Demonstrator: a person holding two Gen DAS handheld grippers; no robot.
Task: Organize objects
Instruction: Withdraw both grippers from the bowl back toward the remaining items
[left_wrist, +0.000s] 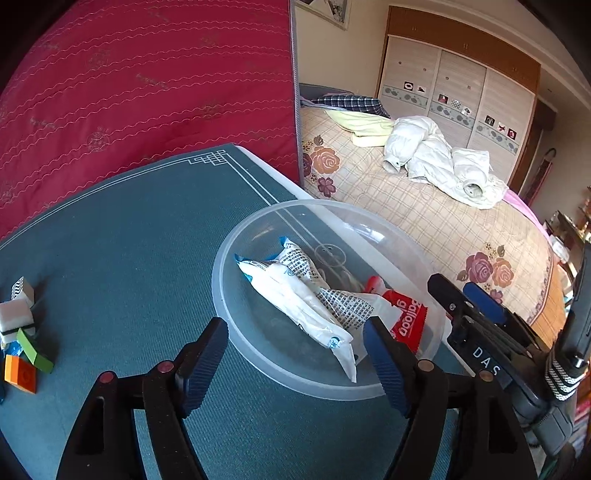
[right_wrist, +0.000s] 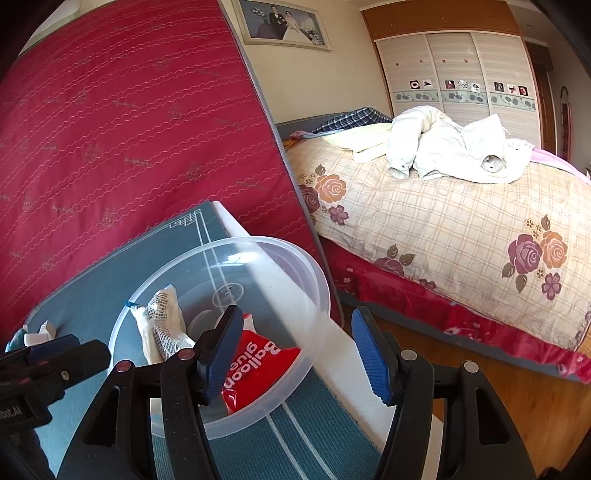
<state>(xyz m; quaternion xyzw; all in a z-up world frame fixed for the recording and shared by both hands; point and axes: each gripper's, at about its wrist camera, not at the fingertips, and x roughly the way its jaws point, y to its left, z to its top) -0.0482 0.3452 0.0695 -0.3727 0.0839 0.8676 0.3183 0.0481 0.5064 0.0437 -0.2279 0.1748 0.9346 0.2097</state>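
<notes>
**Table with green mat, and what rests on it.**
A table (left_wrist: 255, 157), white at the edge, is covered by a green mat (left_wrist: 129, 240) with a pale line border and a fret motif at its far corner. A clear bowl (left_wrist: 240, 332) stands on the mat near the right edge, just ahead of the left tongs (left_wrist: 295, 354) and partly between their jaws; in the right wrist view the bowl (right_wrist: 317, 295) lies ahead and left of the right tongs (right_wrist: 295, 350), its near rim under their left jaw. Well to the left of the left tongs, small blocks (left_wrist: 22, 332) lie clustered on the mat: white, green, orange, one striped black and white.
</notes>
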